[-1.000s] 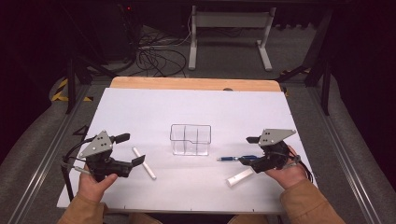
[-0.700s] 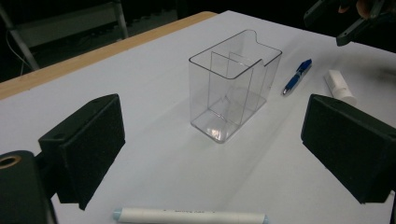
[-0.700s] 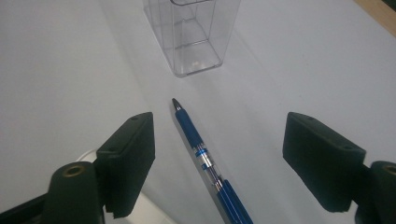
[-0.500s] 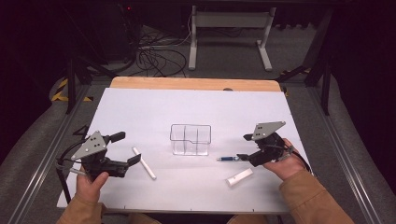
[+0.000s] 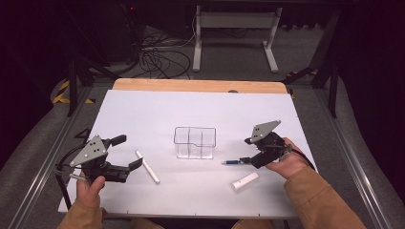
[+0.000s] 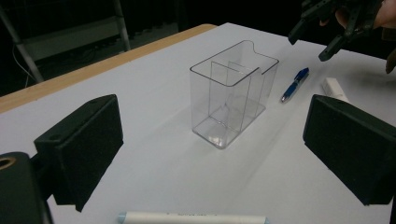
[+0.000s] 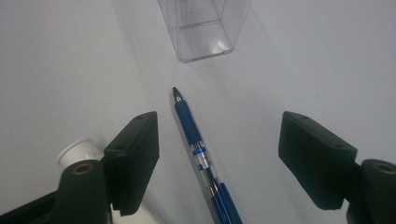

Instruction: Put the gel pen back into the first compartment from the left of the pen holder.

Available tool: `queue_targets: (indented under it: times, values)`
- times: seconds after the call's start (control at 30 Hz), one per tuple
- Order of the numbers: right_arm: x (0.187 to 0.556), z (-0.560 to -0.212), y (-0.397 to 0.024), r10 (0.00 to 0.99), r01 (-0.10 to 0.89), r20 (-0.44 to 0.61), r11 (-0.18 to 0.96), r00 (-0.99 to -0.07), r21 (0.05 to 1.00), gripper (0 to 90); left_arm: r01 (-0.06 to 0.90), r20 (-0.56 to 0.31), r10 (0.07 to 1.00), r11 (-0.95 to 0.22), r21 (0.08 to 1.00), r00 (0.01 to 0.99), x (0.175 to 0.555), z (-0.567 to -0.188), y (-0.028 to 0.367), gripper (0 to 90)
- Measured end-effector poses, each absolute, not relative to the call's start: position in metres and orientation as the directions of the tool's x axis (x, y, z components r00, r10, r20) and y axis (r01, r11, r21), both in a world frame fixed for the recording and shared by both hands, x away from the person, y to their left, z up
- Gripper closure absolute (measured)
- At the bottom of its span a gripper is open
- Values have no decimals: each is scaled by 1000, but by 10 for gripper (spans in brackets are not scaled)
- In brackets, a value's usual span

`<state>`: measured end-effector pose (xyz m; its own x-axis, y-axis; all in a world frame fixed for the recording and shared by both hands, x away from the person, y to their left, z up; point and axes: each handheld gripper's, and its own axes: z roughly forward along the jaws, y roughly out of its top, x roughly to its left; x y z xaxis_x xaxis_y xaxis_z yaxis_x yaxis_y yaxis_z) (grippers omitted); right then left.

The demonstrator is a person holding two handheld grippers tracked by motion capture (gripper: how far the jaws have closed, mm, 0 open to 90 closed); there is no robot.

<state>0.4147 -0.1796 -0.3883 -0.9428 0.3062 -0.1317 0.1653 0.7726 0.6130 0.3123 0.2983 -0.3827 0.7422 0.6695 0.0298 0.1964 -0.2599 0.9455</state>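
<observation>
On the left side of the white table (image 5: 143, 109), the left gripper (image 5: 135, 163) rests low with its jaws wide and nothing between them, a white marker (image 5: 147, 166) lying just beside its tip. Mid-table stands a clear plastic holder (image 5: 195, 142), upright and empty. Right of it lies the blue pen (image 5: 232, 162) — its long axis runs nearly straight out from the right gripper (image 5: 246, 160), tip aimed toward the holder, its rear end between the jaws. That gripper is by far the nearer one; its jaws have just been closing but the pads do not yet touch the pen. The right hand (image 5: 286, 162) holds it low and pointed left — a second white marker (image 5: 245, 181) lies just below.
</observation>
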Motion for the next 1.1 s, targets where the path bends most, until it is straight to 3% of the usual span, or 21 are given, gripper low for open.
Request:
queue_targets:
  times: [0.57, 1.1]
  values:
    - [428, -404, -165, 231, 142, -117, 850, -966, 507, 376, 205, 33, 669, -274, 940, 742, 313, -383, 298, 60]
    - [431, -420, -153, 142, 80, -125, 910, -982, 406, 525, 212, 34, 670, -282, 936, 742, 313, -384, 298, 63]
